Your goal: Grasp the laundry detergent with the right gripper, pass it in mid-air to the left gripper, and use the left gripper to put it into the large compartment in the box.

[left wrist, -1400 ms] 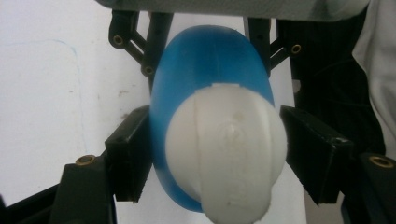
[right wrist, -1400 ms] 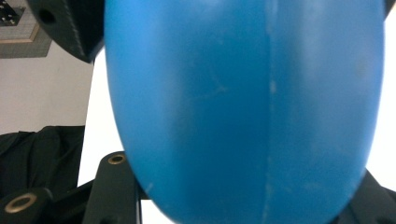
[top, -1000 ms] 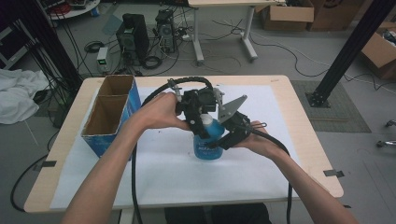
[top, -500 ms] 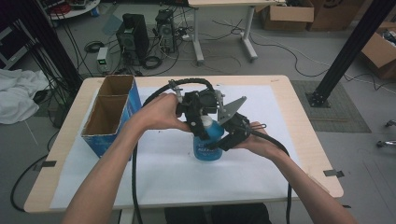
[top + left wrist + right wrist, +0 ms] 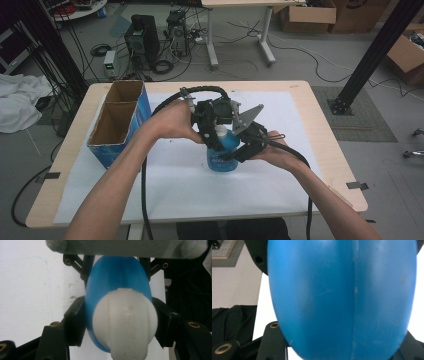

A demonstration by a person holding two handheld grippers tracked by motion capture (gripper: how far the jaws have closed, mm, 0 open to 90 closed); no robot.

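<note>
Two claws now grip one blue bottle (image 5: 223, 152): left claw (image 5: 216, 136) freshly clenched on its white cap (image 5: 125, 320) at 12 o'clock, right claw (image 5: 239, 150) clamping the body from 3 o'clock, so uncapping can begin.

blue bottle (image 5: 222, 155) label print too blurred to read

Clamped on cap (image 5: 125, 322) of blue bottle (image 5: 117, 275).
Black fingers (image 5: 75, 322) pressing cap from both sides; white sheet (image 5: 32, 290) left of bottle.

You see even, soft overhead light and faint shadows on the tabletop (image 5: 310, 190); both claw views are blurred, their white backgrounds overexposed.
</note>
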